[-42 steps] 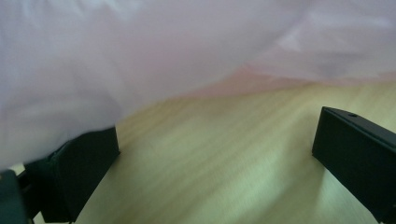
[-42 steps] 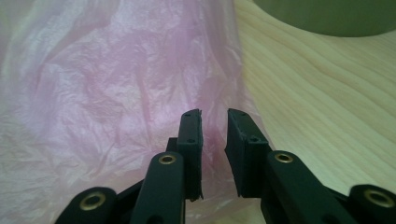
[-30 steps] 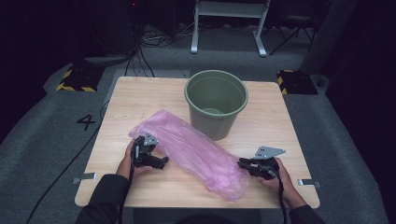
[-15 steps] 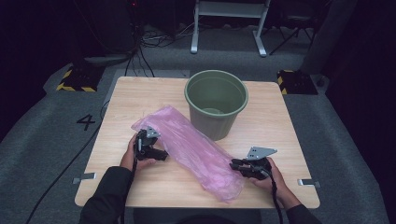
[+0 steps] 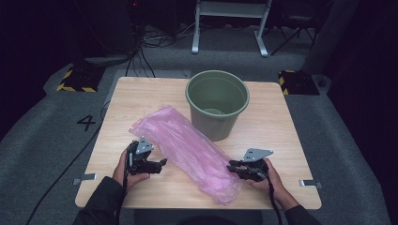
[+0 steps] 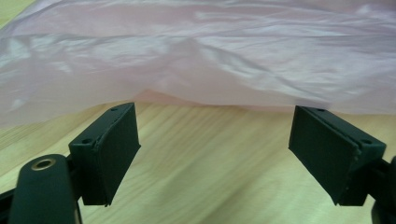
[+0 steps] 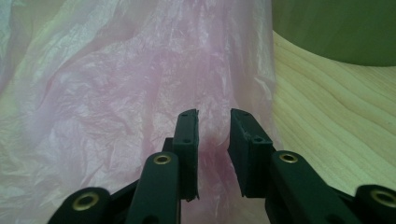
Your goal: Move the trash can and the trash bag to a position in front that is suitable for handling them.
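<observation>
the pink bag lies flat on the table beside the green bucket; left hand-held gripper spread, closing lately, nothing between; right hand-held gripper narrowly parted over plastic, pinching nothing; next likely needs gripping an edge.

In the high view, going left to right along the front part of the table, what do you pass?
Left gripper with its jaws wide apart → pink plastic bag, lying slantwise across the wooden table → right gripper, its jaws a little apart at the bag's near end. The green bucket stands farther back.
</observation>
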Tool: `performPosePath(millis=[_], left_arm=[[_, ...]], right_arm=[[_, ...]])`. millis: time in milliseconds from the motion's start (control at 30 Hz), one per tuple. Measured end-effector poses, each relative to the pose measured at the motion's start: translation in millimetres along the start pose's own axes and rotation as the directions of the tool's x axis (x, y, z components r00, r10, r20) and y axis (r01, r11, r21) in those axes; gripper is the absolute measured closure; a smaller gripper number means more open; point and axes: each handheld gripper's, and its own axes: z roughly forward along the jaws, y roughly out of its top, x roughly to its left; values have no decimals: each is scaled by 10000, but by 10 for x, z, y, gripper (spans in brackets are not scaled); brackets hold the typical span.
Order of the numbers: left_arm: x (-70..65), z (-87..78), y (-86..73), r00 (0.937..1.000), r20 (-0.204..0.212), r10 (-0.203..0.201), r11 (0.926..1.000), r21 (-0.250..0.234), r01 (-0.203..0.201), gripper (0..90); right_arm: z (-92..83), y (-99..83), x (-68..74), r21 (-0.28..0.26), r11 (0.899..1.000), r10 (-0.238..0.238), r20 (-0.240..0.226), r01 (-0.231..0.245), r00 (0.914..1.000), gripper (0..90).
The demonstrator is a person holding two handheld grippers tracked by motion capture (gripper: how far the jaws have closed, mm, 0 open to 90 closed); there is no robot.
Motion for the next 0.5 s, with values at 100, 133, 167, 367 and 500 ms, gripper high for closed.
performPosePath(millis=[100, 133, 167, 367, 500], left_arm=[[-46, -5, 8, 9997, -134, 217, 9998, 8, -217, 160], [-46, -5, 8, 9997, -134, 217, 9998, 8, -217, 160], [-24, -18, 3, 9995, -269, 139, 9999, -51, -141, 160], [125, -30, -42, 9949, -996, 128, 9998, 153, -113, 160], [205, -26, -72, 9948, -1016, -112, 9998, 156, 128, 160]], right_arm=[[8, 1, -19, 141, 9999, -60, 198, 57, 9998, 781], [8, 1, -19, 141, 9999, -60, 198, 57, 9998, 781], [0, -11, -43, 166, 9998, 60, 238, -64, 9997, 795], [-42, -52, -144, 183, 9995, 265, 583, -276, 9980, 803], [-83, -71, -199, 158, 9991, 384, 789, -398, 9961, 803]])
